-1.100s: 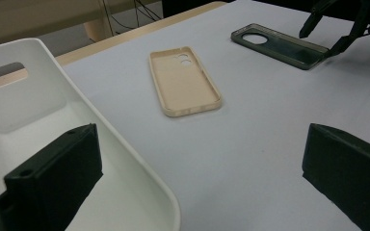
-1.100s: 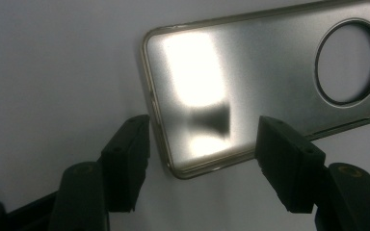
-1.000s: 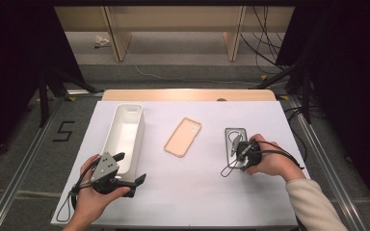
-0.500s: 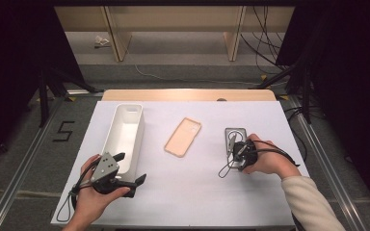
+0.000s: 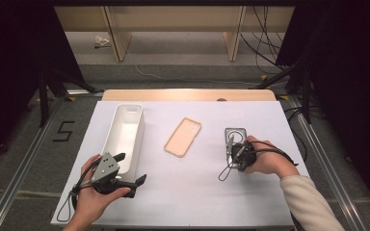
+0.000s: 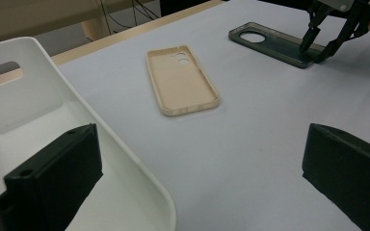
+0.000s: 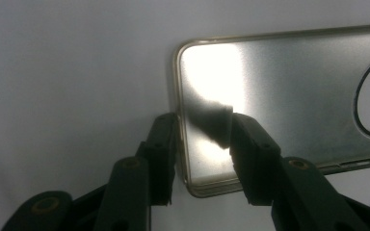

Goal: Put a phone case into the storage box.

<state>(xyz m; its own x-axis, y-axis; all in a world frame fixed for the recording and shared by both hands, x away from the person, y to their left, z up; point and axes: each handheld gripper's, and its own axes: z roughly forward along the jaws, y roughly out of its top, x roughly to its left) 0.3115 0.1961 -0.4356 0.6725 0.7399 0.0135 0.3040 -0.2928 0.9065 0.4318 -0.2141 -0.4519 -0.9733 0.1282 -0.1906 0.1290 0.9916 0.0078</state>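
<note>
Your right gripper (image 5: pixel 233 150) sits right of centre in the high view, tipped down onto the near short end of the dark case (image 5: pixel 235 135). Its jaws have just been closing, and the right gripper view shows why they stand as they do: one jaw is outside the case's raised rim, the other inside on the glossy floor, so the rim wall is between them. The outer pad looks to be touching the rim, but a gap remains on the inner side — I judge the pinch not yet made, the jaws unclenched around the edge. Taking a thin flat case by its rim is the sensible way; there is nothing else to grab.

The case lies flat on the white table (image 5: pixel 192 192), camera hole toward the top of the frame. The beige case (image 5: pixel 183 137) lies at centre, hollow side up, apart from both grippers.

Your left gripper (image 5: pixel 131 169) waits at lower left with jaws spread wide and empty — one over the near end of the white bin (image 5: pixel 125 132), probably to steady it.
</note>
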